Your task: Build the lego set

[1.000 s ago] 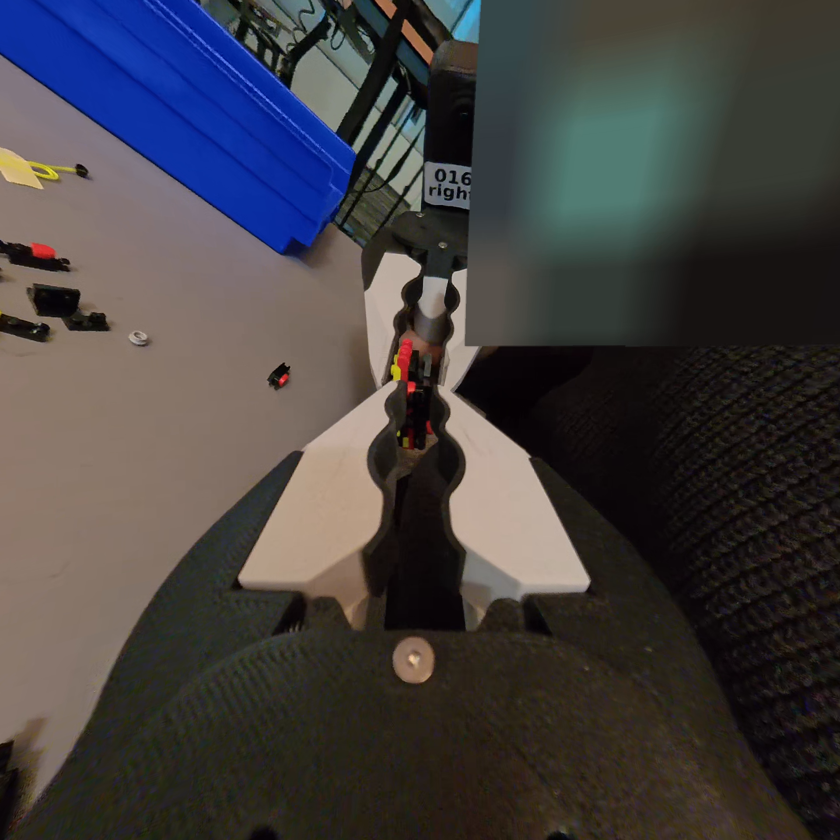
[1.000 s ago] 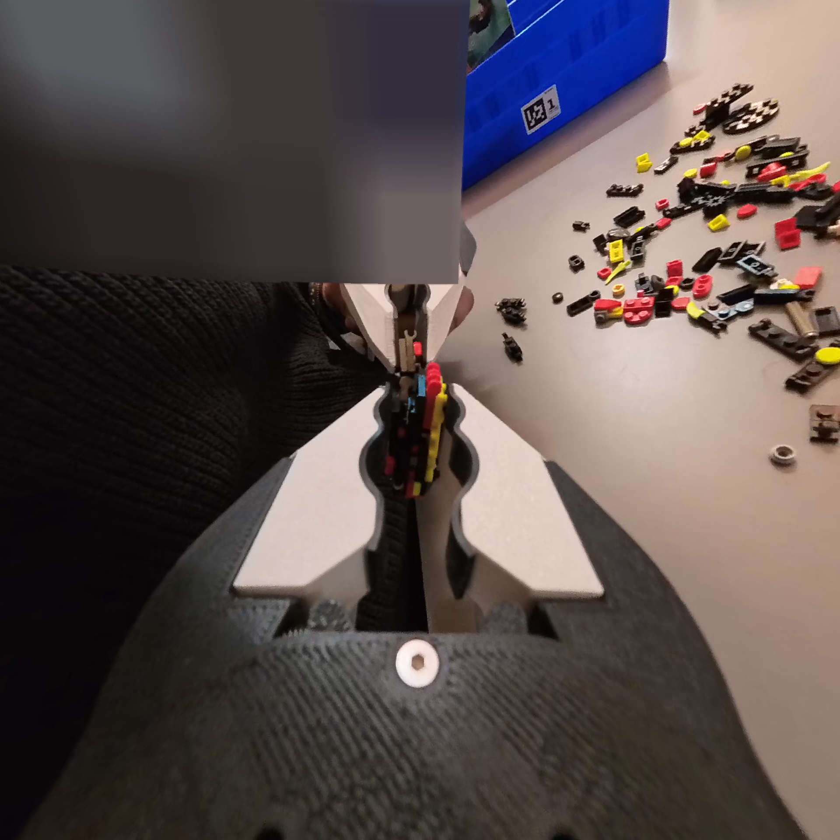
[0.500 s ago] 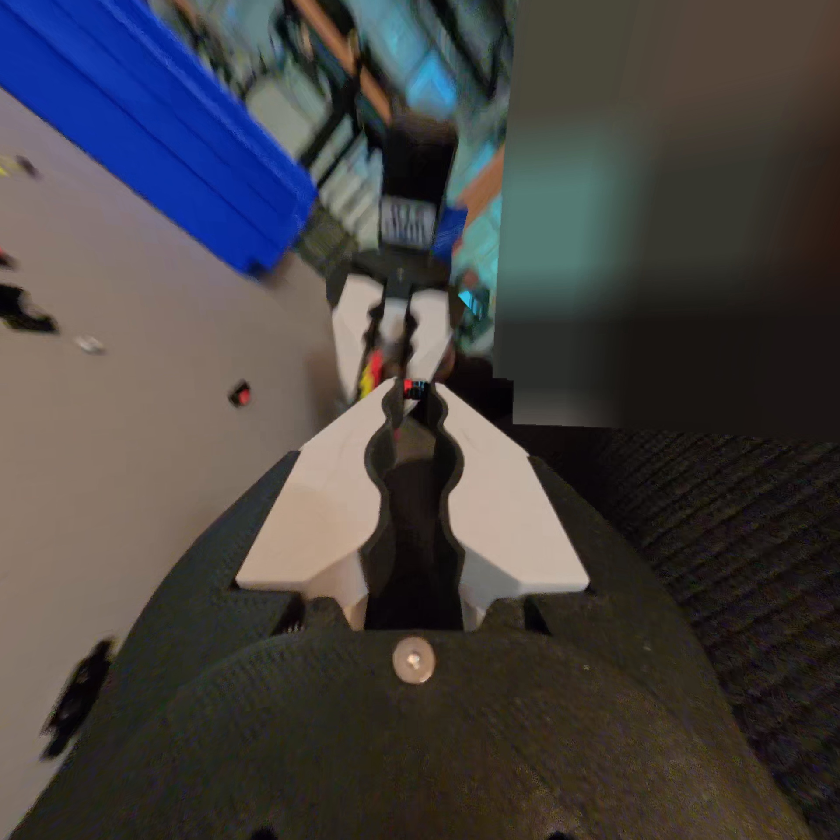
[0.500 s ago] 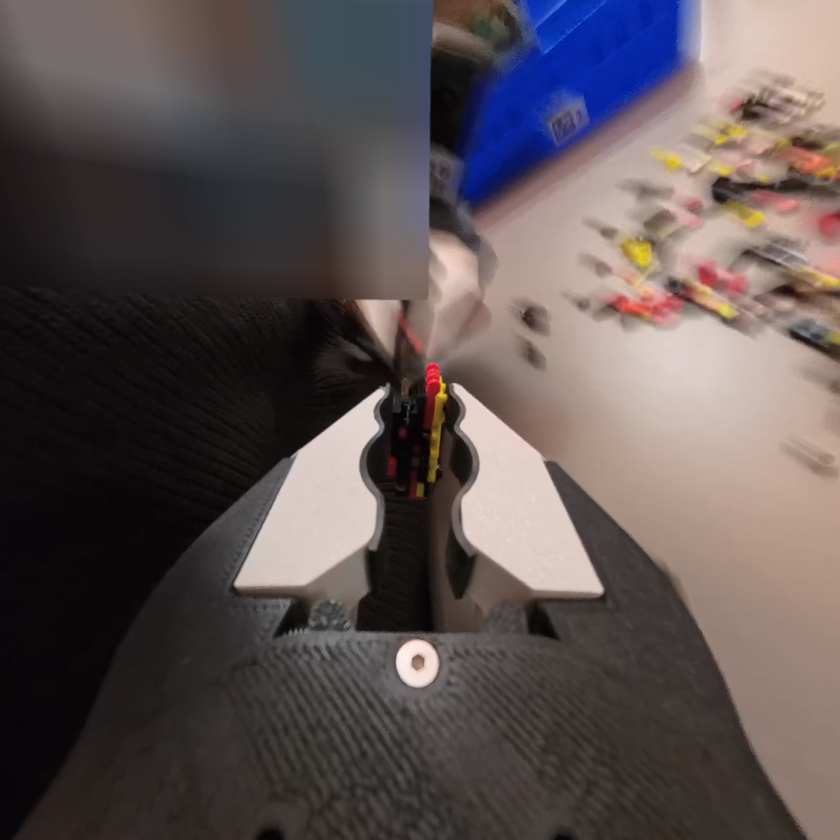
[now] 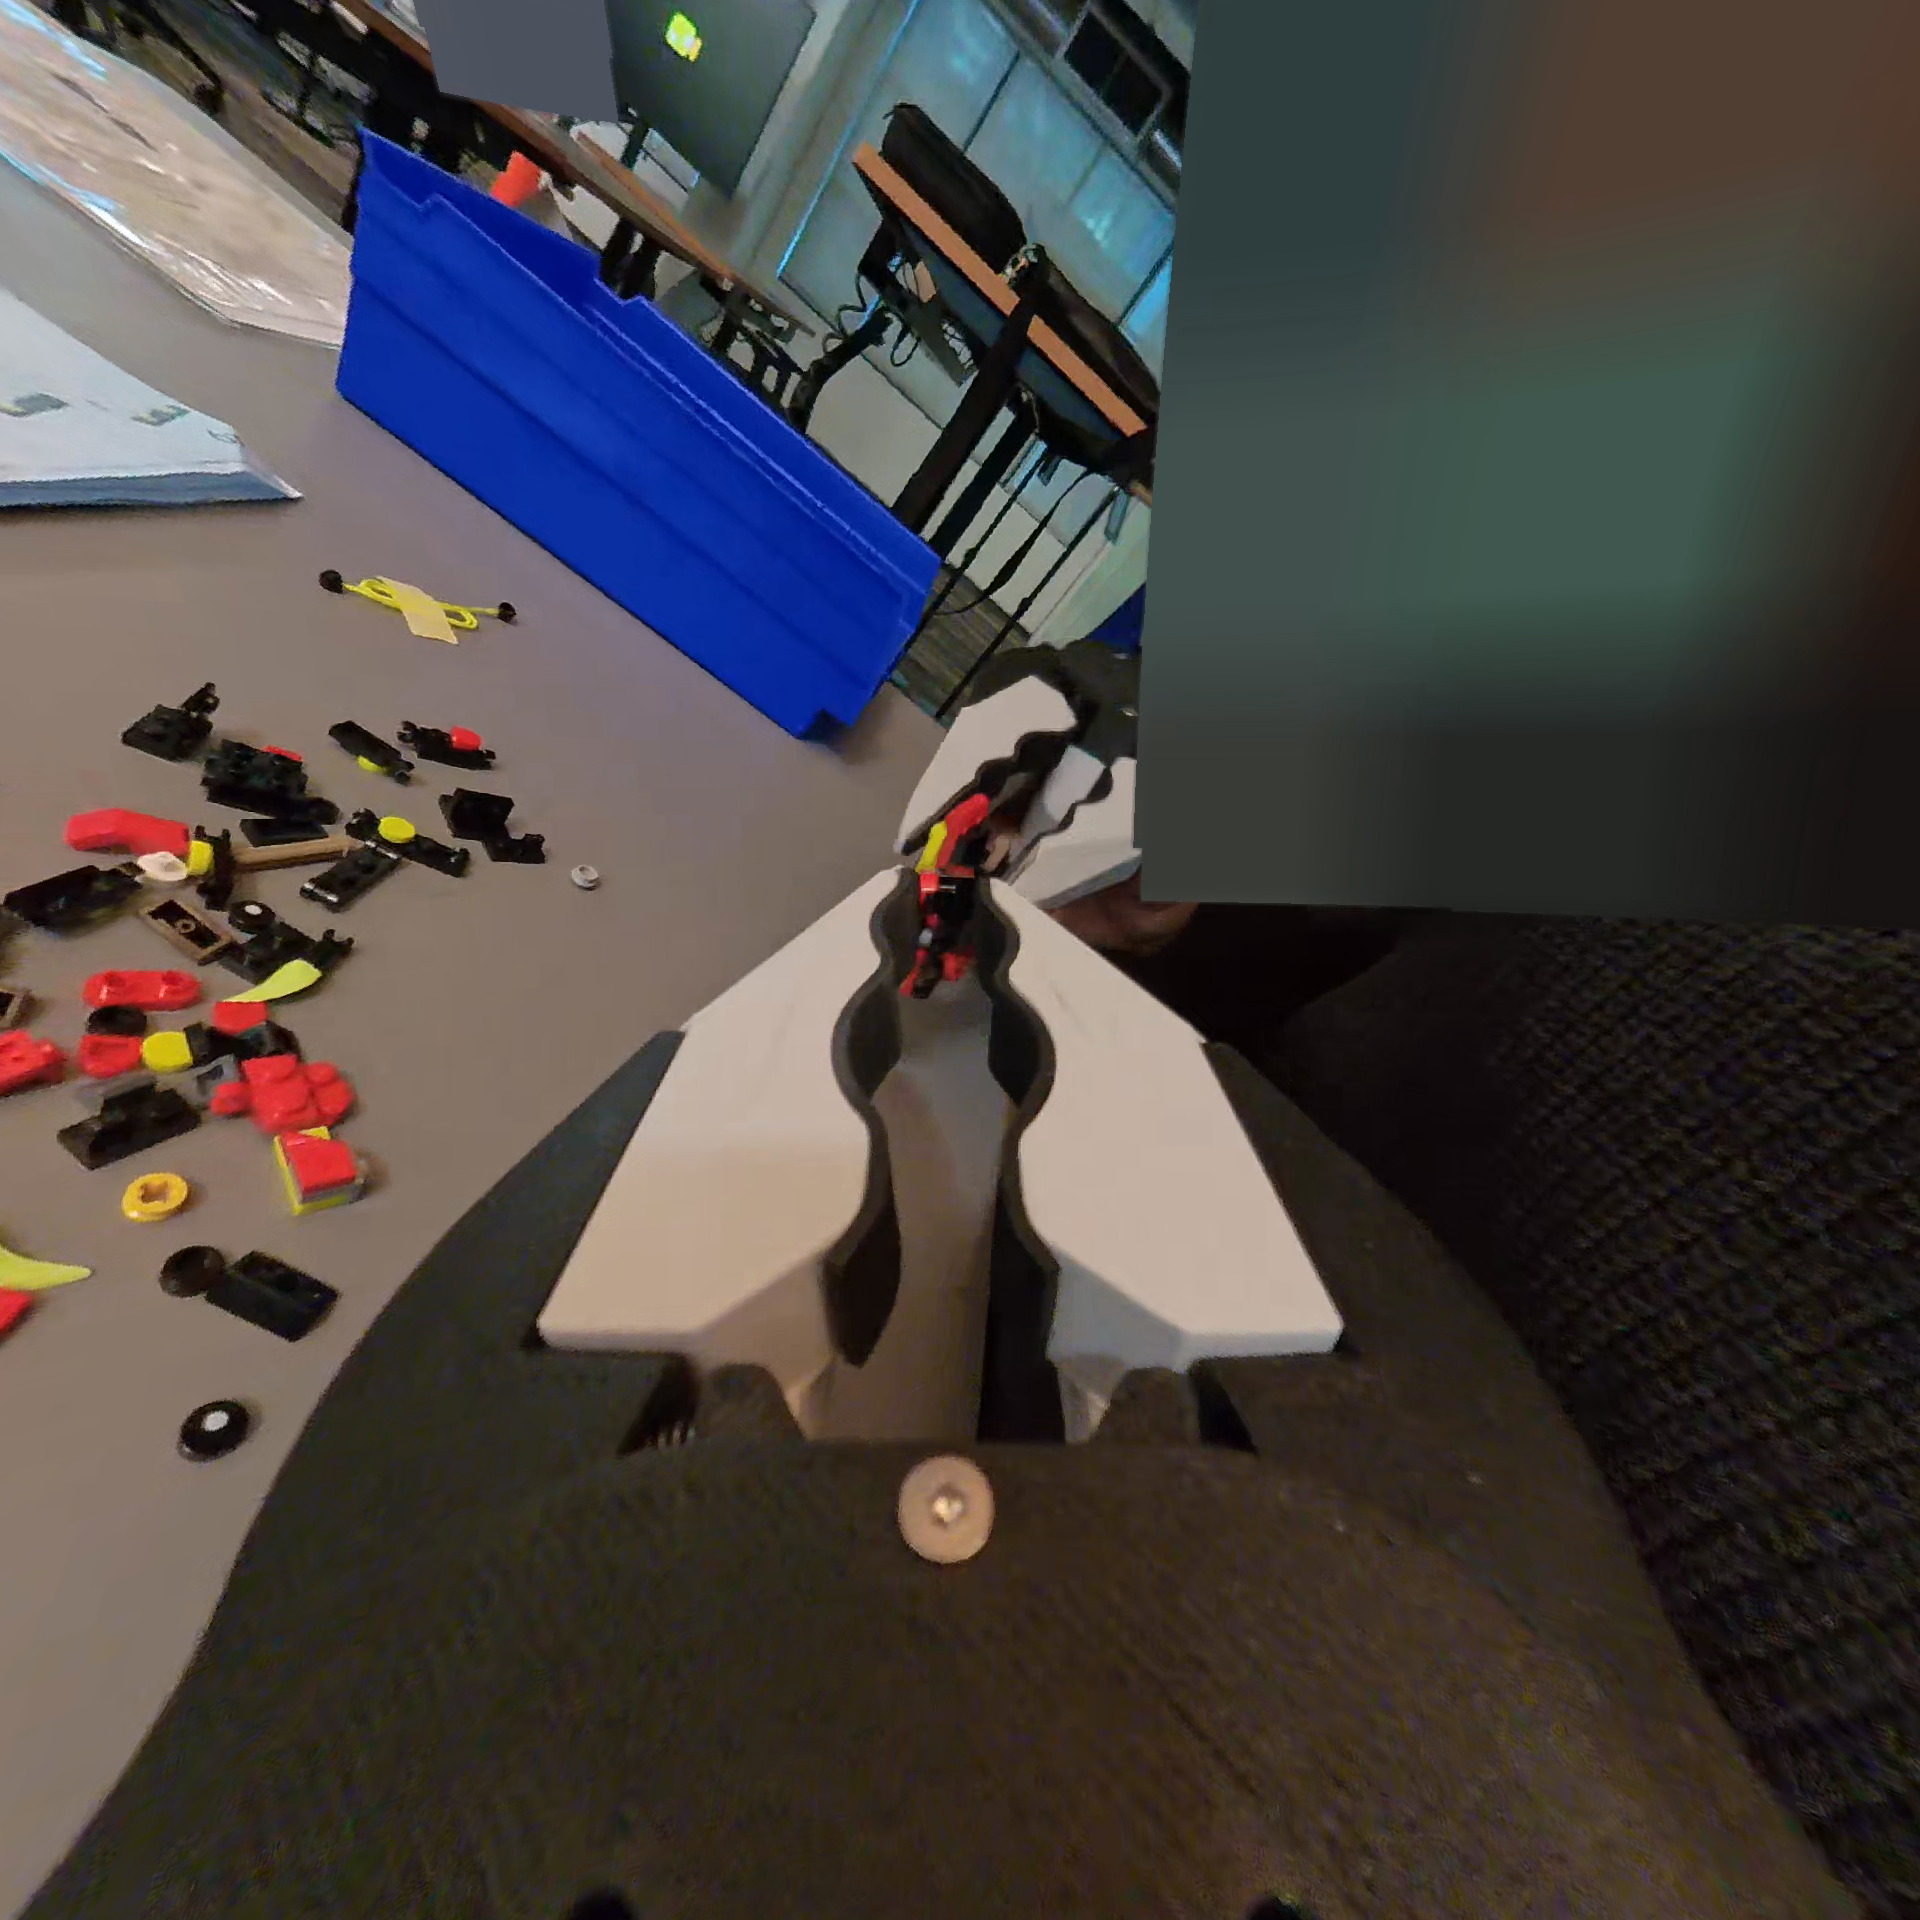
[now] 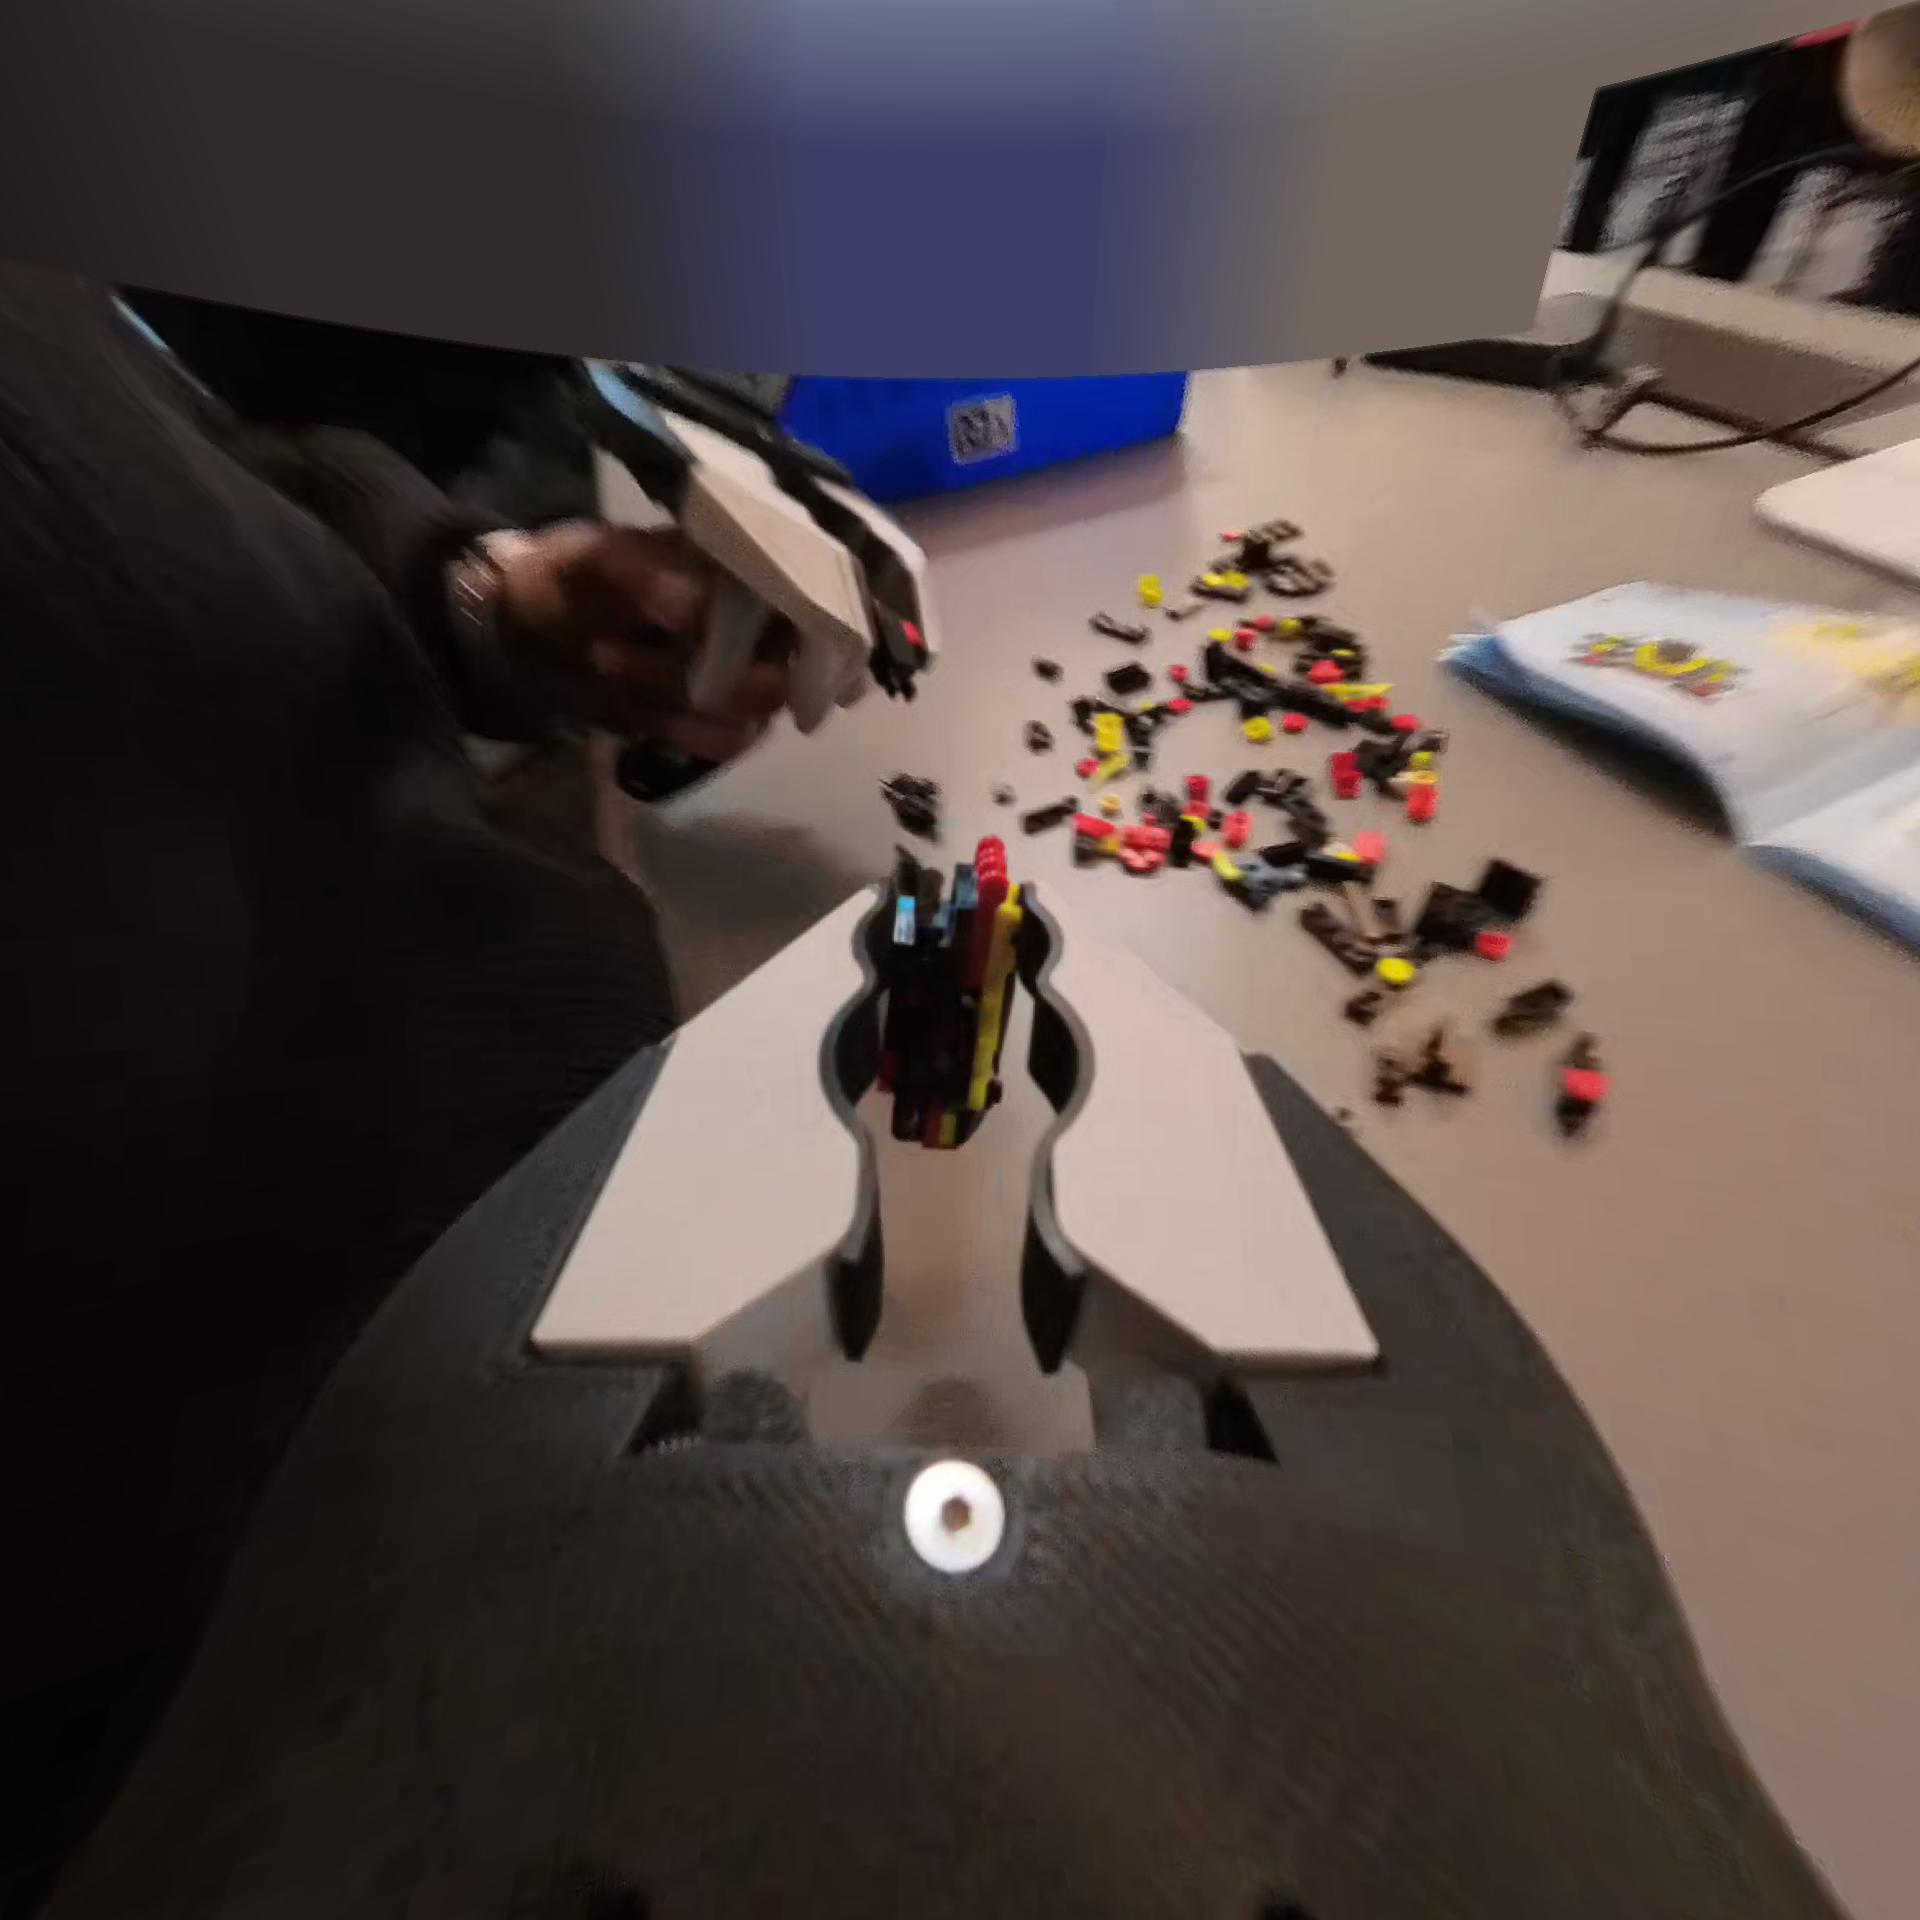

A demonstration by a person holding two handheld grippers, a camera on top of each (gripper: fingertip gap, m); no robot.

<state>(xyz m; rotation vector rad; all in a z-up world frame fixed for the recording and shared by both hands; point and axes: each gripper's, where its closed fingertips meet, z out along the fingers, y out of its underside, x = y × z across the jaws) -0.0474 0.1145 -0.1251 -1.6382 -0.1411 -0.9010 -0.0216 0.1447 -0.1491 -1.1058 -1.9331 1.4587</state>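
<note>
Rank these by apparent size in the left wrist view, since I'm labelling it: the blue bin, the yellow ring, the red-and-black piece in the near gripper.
1. Blue bin, largest by far.
2. Red-and-black piece and yellow ring: similar, so left unranked.

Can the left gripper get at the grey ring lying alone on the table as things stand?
Probably not: the way to the ring looks clear, but the left gripper has its jaws shut on a red-black piece.

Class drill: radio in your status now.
Left gripper shut on small red-black piece. Right gripper clamps multicoloured brick stack. Loose bricks beside.
</note>
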